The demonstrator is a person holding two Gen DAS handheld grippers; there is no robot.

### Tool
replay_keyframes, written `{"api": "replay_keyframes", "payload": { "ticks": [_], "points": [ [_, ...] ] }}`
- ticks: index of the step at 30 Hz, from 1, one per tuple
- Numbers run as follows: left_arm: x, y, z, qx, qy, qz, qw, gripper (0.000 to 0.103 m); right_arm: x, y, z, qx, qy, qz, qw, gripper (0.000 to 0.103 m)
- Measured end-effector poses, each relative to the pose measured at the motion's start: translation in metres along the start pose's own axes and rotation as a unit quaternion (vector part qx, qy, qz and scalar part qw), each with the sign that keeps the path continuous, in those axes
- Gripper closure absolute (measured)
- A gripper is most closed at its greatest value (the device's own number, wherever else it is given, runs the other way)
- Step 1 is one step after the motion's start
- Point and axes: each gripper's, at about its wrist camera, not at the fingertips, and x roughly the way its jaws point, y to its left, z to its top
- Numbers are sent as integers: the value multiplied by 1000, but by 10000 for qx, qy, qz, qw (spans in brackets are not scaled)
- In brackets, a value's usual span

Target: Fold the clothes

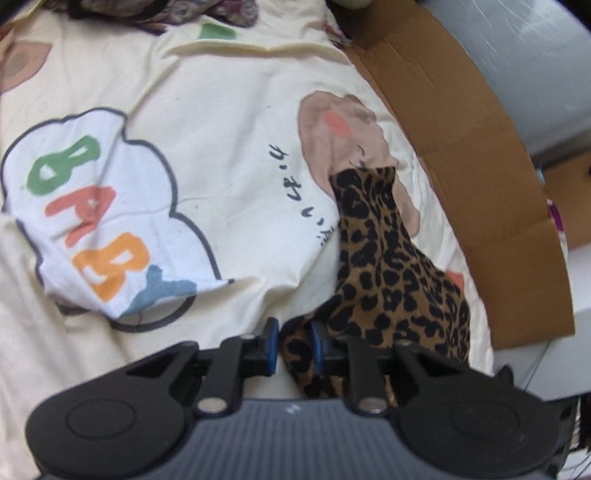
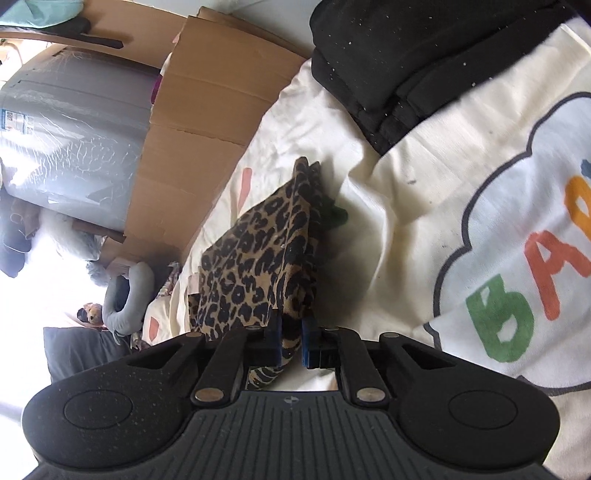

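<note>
A leopard-print garment (image 1: 391,266) in brown and black hangs over a cream bedsheet (image 1: 229,140) printed with cartoon pictures. My left gripper (image 1: 294,345) is shut on one bunched end of it, cloth pinched between the blue pads. In the right wrist view the same leopard-print garment (image 2: 258,258) is stretched forward in a doubled panel, and my right gripper (image 2: 291,343) is shut on its near edge. Part of the cloth drops out of sight below both grippers.
A flattened cardboard sheet (image 1: 480,177) runs along the bed's edge, cardboard sheet (image 2: 207,110) with a plastic-wrapped grey object (image 2: 74,140) behind it. A black folded garment (image 2: 399,59) lies on the bedsheet (image 2: 424,206). A patterned cloth (image 1: 177,11) lies at the far end.
</note>
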Motion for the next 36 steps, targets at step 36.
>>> {"api": "replay_keyframes", "payload": {
  "ticks": [36],
  "points": [
    [-110, 1, -62, -505, 277, 566, 9967, 99, -37, 14, 17, -464, 21, 10, 9989, 97]
  ]
}}
